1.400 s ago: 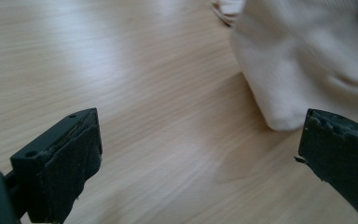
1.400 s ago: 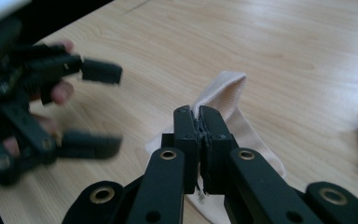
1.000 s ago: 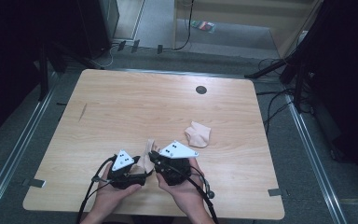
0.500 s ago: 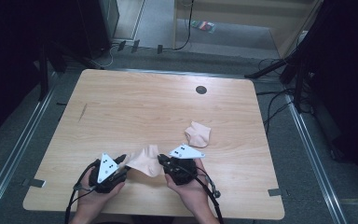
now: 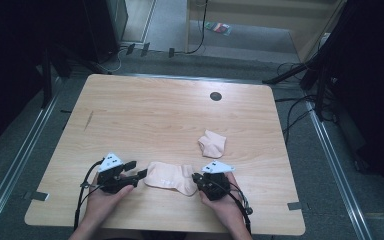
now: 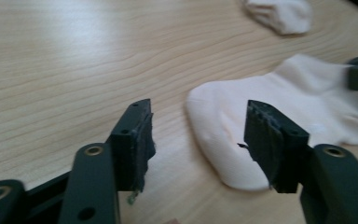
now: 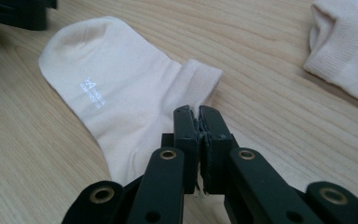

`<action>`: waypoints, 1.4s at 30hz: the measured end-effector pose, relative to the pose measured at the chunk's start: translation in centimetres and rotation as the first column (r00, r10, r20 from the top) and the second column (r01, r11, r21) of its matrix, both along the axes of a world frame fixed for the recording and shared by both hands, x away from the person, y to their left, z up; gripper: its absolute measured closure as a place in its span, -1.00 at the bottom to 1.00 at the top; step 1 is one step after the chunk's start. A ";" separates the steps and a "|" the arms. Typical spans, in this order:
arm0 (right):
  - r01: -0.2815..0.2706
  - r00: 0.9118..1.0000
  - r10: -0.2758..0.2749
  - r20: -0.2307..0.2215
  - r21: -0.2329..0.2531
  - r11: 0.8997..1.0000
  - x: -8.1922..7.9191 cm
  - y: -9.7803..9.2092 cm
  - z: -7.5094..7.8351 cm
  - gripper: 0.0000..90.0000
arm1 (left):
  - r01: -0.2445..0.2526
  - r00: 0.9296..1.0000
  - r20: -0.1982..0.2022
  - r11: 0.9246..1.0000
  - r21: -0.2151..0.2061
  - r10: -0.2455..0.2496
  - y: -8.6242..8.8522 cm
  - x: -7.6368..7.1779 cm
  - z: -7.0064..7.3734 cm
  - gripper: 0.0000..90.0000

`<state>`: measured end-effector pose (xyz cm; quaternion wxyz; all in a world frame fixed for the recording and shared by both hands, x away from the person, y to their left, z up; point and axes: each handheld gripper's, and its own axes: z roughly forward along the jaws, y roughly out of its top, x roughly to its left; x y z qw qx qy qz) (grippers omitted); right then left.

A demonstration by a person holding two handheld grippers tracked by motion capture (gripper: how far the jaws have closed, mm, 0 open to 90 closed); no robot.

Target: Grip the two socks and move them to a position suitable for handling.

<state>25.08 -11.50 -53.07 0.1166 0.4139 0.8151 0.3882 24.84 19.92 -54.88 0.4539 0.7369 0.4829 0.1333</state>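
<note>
Sock stretched flat between the two claws, near the table's [image 5: 130,115] front edge.
The ankle sock [image 5: 169,176] lies lengthwise between them: right claw [image 7: 199,114] pinches its cuff, left claw [image 6: 198,123] gapes released just beside its toe.

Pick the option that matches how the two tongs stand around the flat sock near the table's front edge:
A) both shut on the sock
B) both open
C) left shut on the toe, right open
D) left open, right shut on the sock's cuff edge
D: the left tongs stand apart beside the sock, while the right tongs are pinched on its cuff edge.
</note>
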 end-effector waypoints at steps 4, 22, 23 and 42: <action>-0.003 1.000 0.002 0.013 0.010 1.000 0.0 0.2 0.1 0.95 | -0.008 0.999 -0.034 1.000 0.011 0.008 -0.8 1.0 -0.3 0.44; 0.018 0.999 -0.018 0.033 0.006 1.000 -0.6 -0.1 0.4 0.95 | 0.013 1.000 0.000 0.992 0.127 -0.014 -2.6 -1.2 -0.1 0.93; 0.018 0.999 -0.018 0.033 0.006 1.000 -0.6 -0.1 0.4 0.95 | 0.013 1.000 0.000 0.992 0.127 -0.014 -2.6 -1.2 -0.1 0.93; 0.015 0.996 -0.019 0.082 0.054 0.998 -1.4 -0.5 0.6 0.81 | 0.040 0.995 0.093 0.999 -0.006 -0.039 -1.9 -3.4 0.9 0.58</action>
